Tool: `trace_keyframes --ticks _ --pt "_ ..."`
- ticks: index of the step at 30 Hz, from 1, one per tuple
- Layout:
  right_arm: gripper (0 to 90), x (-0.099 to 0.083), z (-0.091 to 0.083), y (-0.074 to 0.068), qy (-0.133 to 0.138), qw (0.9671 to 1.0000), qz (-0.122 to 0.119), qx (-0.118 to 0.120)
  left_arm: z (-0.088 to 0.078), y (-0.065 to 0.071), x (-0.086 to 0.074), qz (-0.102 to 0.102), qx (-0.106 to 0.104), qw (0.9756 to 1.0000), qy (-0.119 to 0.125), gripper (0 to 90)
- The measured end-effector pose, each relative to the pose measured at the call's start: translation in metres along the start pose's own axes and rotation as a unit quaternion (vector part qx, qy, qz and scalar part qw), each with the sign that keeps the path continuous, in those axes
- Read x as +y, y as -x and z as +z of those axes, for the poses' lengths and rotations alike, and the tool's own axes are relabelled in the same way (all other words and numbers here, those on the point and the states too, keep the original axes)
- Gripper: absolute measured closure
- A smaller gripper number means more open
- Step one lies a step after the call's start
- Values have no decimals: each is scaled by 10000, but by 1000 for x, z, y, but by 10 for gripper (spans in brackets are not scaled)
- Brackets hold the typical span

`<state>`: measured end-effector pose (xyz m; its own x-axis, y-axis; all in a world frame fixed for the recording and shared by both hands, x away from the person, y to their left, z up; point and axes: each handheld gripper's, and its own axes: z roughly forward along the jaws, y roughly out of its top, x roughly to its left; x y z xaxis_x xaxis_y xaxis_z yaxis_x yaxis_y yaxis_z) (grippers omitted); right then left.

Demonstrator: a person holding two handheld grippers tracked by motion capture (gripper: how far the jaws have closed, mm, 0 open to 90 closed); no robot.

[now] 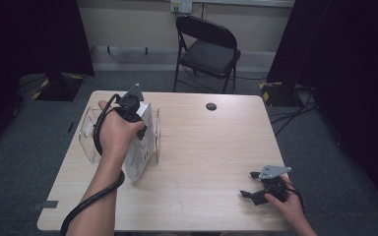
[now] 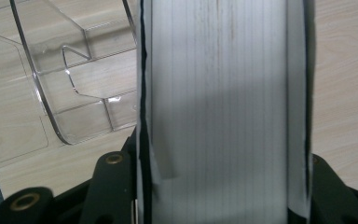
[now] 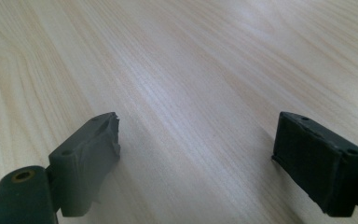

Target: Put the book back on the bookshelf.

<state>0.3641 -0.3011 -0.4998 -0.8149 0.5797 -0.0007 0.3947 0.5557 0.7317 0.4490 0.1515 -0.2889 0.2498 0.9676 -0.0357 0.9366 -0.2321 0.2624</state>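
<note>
A thick white book stands tilted on the wooden table, its lower corner resting on the tabletop. My left gripper comes down on it from above and is shut on it. In the left gripper view the book's page edges run up between the two black jaws of the left gripper. A clear plastic stand sits just behind and to the left of the book, and its curved walls lie on the table beside it. My right gripper rests low at the table's front right, open. The right gripper has only bare wood between its pads.
A small black round disc lies near the table's far edge. A black folding chair stands beyond the table. Dark curtains hang at both sides, and cables lie on the floor at the right.
</note>
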Motion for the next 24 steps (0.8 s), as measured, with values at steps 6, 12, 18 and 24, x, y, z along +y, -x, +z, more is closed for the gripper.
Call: trace_keyframes --ticks 6,12,18,24 --pt "134 0 0 0 -1 10000 4 4 0 -1 2 -69 5 10000 -41 533" --pt "134 0 0 0 20 10000 11 45 1 -2 4 -132 14 9999 -34 533" --pt "134 0 0 0 17 10000 5 49 2 -4 6 -218 17 9998 -47 533" --pt "133 0 0 0 16 10000 2 49 4 -4 8 -276 -33 9996 3 533"
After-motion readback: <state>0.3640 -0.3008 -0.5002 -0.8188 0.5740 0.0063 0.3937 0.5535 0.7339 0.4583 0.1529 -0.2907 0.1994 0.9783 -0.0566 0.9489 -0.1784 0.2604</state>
